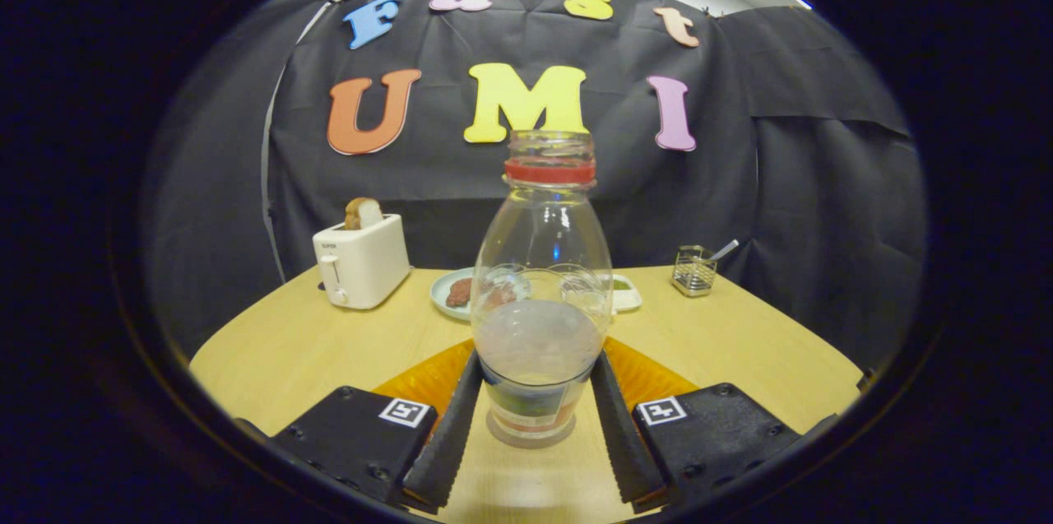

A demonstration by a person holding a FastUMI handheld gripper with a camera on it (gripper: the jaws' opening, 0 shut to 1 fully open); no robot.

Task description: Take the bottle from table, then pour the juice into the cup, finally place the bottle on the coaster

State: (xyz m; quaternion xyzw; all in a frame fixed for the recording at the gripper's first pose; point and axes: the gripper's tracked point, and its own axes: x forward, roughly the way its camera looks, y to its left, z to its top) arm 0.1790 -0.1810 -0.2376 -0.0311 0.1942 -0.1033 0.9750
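The two fingers (455,417) stand close on either side of the bottle (539,294), one against each flank of its lower body, so the gripper (533,401) appears to be clamped on it; the pads meet the plastic just at the level of the label band. The bottle is upright, clear, uncapped, with a red ring below its open threaded mouth, and it holds a cloudy pale liquid that fills roughly the lower third of the body. Its base looks to be resting on the light wooden table (288,343), though whether it is touching or held just above the surface is hard to tell. Directly behind the bottle and the fingers lies an orange coaster (415,380), its ribbed edge showing on both sides of the bottle. Beyond that, partly seen through the clear plastic, is a pale plate (451,294) carrying reddish-brown pieces of food, and just beside it to the right a small white dish (627,292) with something green on it. At the far left of the table stands a white toaster (360,262) with a slice of bread (363,212) sticking up from its slot. At the far right is a small wire basket (693,270) with a spoon handle leaning out of it.
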